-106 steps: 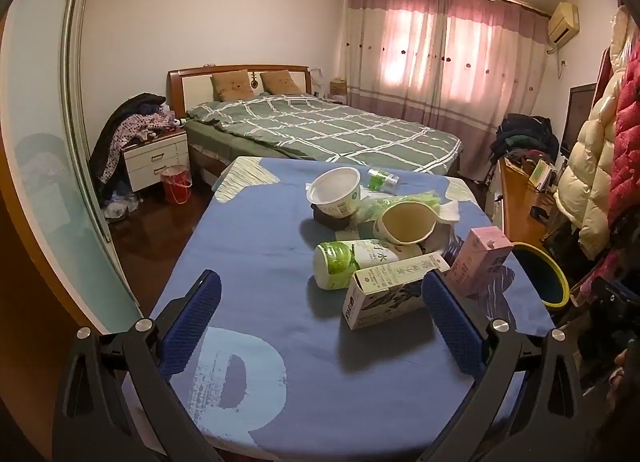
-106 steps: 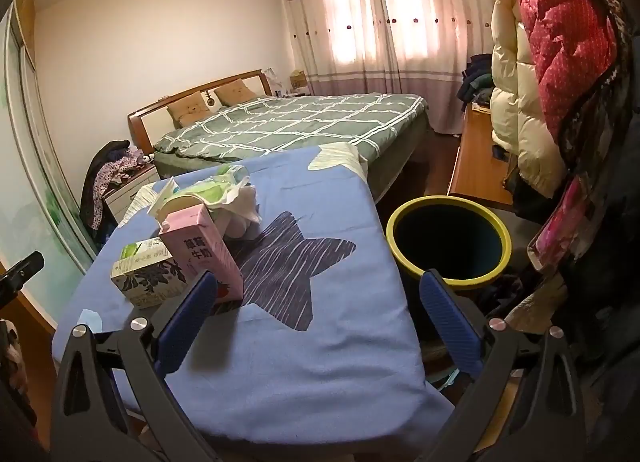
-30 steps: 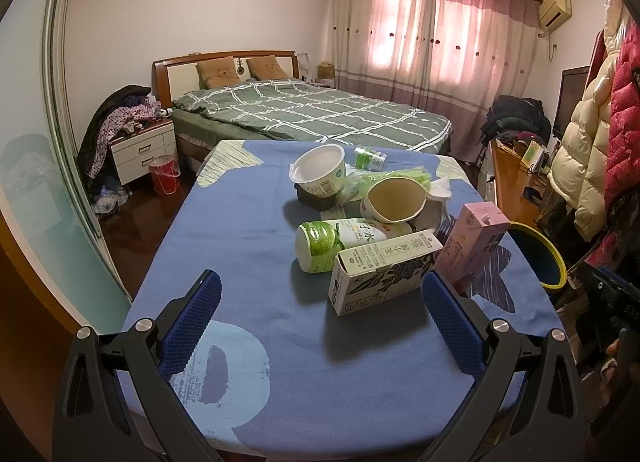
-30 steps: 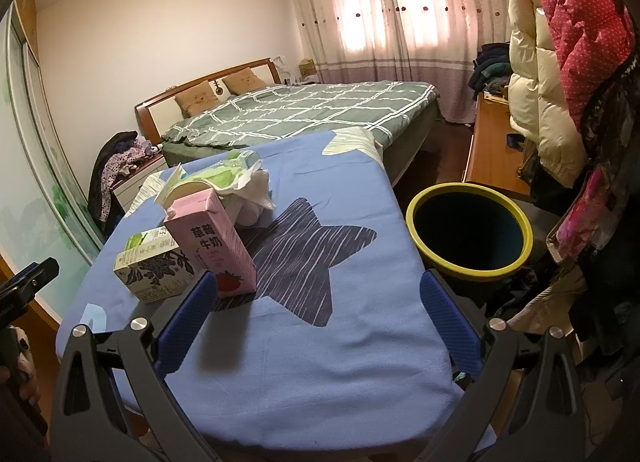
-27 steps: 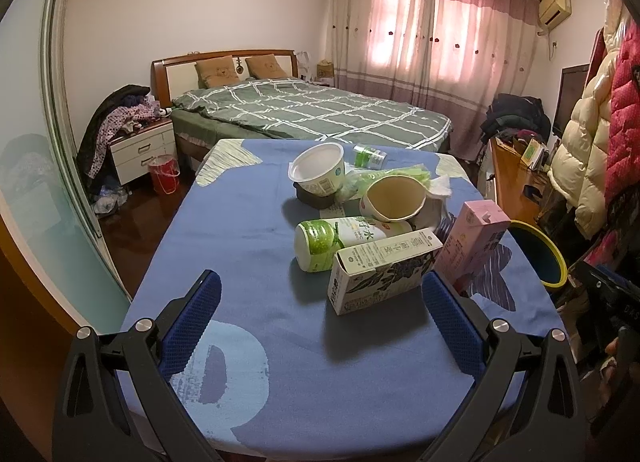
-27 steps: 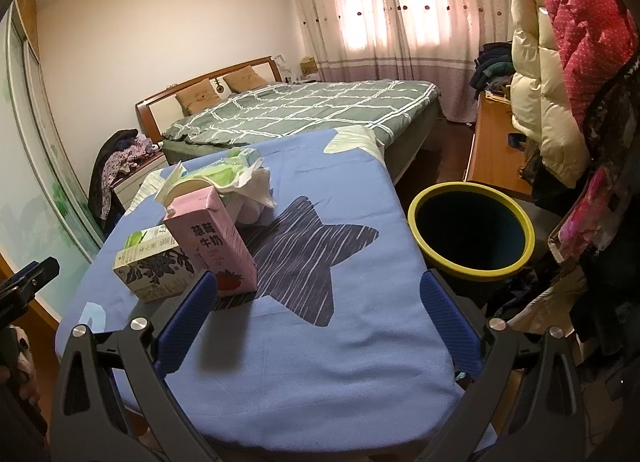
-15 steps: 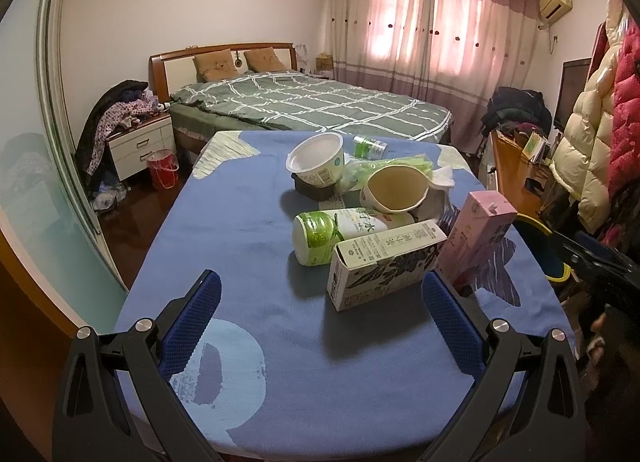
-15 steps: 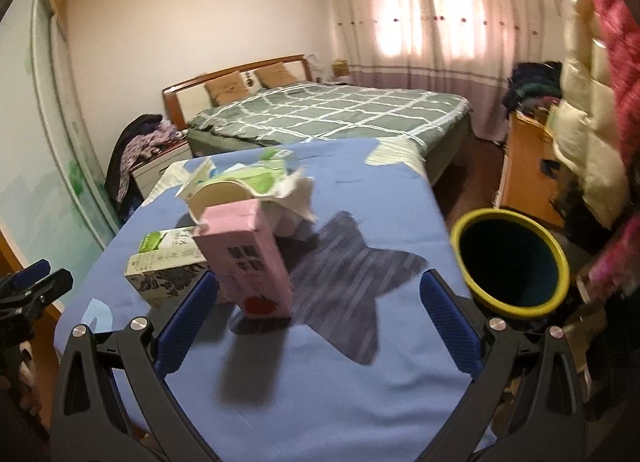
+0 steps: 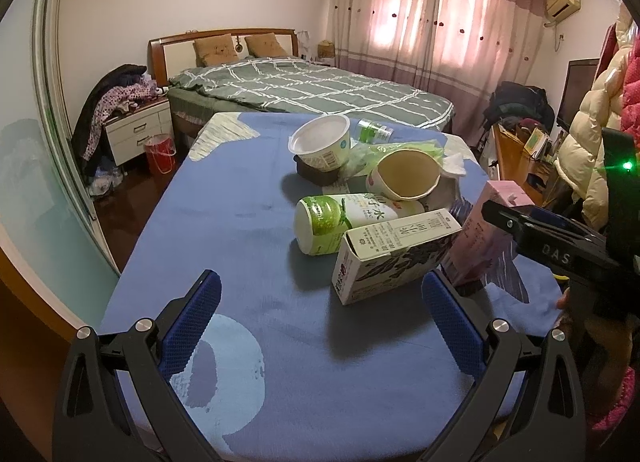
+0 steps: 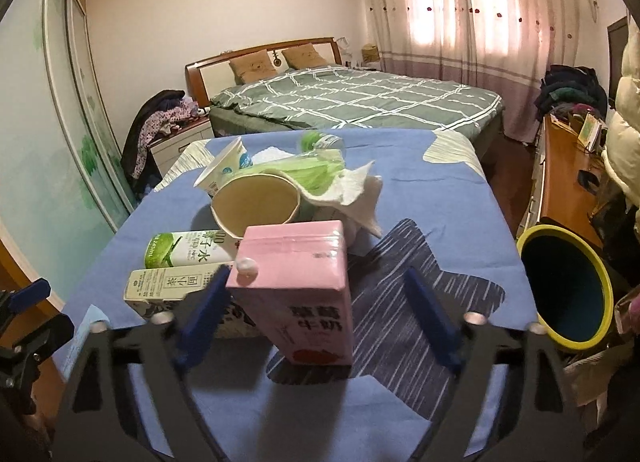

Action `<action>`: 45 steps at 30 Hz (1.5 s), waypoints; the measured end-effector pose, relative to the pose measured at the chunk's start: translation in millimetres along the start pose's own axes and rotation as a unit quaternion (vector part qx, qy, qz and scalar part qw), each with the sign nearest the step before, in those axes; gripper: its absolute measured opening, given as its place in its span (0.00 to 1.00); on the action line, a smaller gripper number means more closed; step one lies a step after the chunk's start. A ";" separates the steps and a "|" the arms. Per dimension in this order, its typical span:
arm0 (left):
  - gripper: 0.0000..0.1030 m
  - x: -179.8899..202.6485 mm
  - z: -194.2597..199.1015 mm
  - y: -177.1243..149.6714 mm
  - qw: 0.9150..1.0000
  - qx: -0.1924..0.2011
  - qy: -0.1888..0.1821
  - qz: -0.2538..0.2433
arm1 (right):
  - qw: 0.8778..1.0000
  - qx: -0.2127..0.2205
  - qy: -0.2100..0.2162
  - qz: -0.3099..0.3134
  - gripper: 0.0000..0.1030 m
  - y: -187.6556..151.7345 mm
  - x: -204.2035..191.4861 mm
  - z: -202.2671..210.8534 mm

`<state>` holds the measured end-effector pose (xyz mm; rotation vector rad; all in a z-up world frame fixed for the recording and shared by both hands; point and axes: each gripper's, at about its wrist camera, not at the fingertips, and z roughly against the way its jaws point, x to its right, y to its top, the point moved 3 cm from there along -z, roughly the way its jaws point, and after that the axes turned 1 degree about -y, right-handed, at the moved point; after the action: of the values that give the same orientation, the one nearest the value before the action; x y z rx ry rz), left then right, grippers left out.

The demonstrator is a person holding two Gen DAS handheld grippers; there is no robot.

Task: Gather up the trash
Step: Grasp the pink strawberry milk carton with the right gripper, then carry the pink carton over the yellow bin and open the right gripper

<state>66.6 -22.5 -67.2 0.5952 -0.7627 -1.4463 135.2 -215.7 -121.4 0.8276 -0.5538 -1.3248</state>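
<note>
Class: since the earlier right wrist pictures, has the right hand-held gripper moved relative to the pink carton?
Yes. The right hand-held gripper advanced toward the table; the pink milk carton now stands between its fingers.

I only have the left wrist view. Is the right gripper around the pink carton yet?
Observer: Yes. In the right wrist view the carton stands upright between the open fingers of the right gripper, with a clear gap on its right side.
Operator: Where is the bin? I barely see it.
Observer: The bin, yellow-rimmed, stands just off the right edge of the table, with its mouth open.
Operator: Is the carton capped?
Observer: A white cap sits on its top, at the corner by the gripper's left finger.
</note>
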 end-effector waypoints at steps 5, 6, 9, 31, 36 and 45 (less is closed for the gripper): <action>0.96 -0.4 -6.9 -2.0 1.000 -0.007 -0.008 0.002 | 1.000 0.006 0.004 -0.011 0.45 -1.8 5.8 9.3; 0.96 0.7 -8.4 -2.3 1.000 -0.008 -0.010 0.002 | 1.000 0.009 0.004 -0.014 0.45 -1.5 8.2 12.4; 0.96 5.2 -12.7 -2.9 1.000 -0.011 -0.018 -0.003 | 0.999 0.024 -0.004 -0.027 0.45 1.1 22.2 25.0; 0.96 46.9 -114.4 -2.2 0.995 -0.068 -0.055 -0.039 | 0.939 0.003 -0.291 -0.186 0.46 2.5 295.8 -17.2; 0.96 51.4 -119.7 3.6 0.996 -0.061 -0.050 -0.047 | 0.933 -0.011 -0.300 -0.197 0.65 -11.4 306.6 -31.1; 0.96 48.1 -88.6 26.5 0.998 -0.002 -0.058 -0.039 | 0.936 0.001 -0.292 -0.198 0.67 -20.7 300.8 -17.7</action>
<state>149.9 -76.7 -98.8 0.5475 -0.8352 -1.5641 191.5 -506.9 -178.8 0.5487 -0.8814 -1.9643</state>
